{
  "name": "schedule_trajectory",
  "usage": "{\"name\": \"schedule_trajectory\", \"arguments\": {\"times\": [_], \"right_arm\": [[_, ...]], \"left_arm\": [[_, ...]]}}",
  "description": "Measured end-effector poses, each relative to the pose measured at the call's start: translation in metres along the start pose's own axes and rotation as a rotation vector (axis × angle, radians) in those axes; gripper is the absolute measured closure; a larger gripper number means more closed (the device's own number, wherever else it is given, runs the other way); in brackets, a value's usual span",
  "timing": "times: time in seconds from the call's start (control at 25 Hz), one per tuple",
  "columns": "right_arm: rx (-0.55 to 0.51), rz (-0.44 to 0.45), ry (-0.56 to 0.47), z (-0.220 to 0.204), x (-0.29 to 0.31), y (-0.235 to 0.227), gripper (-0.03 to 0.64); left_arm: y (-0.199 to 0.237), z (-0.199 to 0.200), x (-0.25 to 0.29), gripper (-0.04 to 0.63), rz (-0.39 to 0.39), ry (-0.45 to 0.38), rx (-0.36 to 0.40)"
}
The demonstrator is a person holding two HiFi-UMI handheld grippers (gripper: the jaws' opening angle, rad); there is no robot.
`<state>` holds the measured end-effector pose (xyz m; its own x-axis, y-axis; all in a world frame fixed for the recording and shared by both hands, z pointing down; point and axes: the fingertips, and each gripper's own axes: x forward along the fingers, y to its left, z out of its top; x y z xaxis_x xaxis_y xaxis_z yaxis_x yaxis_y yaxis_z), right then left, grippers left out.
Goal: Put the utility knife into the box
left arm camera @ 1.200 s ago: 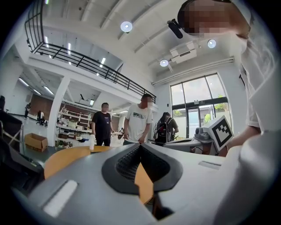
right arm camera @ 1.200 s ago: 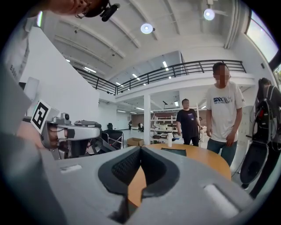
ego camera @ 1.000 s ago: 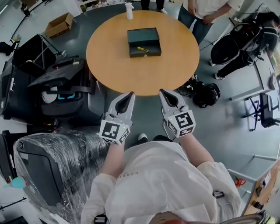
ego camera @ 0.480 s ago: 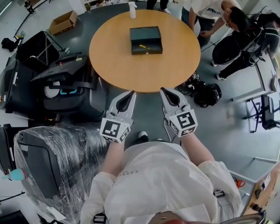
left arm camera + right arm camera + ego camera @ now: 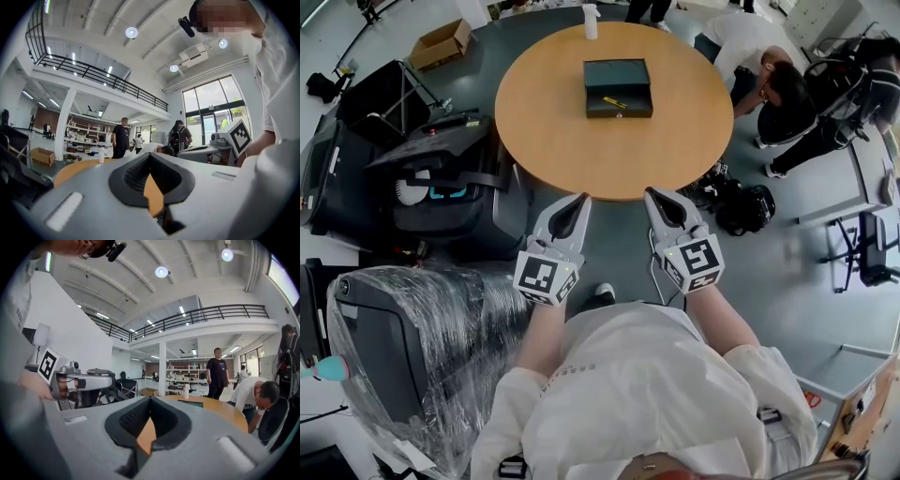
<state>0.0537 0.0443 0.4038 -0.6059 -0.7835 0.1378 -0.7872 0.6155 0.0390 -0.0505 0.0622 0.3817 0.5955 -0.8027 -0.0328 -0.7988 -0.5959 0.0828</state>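
Knife (image 5: pixel 615 101) in box (image 5: pixel 617 75): head view only

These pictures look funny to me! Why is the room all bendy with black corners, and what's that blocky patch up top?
Left gripper view: the wide-angle lens bends the railing and darkens the corners; the blocky patch was laid over a face to hide it. Right gripper view: same bending, and the ceiling lamp glares white. Head view: the table looks sharp and evenly lit.

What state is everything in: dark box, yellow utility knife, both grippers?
Dark rectangular box: on round wooden table, apparently open.
Yellow utility knife: lying inside the box.
White spray bottle: upright.
Left gripper: shut, empty, short of the table.
Right gripper: shut, empty, short of the table.
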Motion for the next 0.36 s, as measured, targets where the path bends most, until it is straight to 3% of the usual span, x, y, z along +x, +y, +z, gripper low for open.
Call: {"name": "schedule_trajectory", "arguments": {"times": [0.36], "right_arm": [[0.007, 0.003, 0.002, -0.0023, 0.0091, 0.0042, 0.624]], "left_arm": [[0.0086, -0.0081, 0.0005, 0.578, 0.01, 0.012, -0.011]]}}
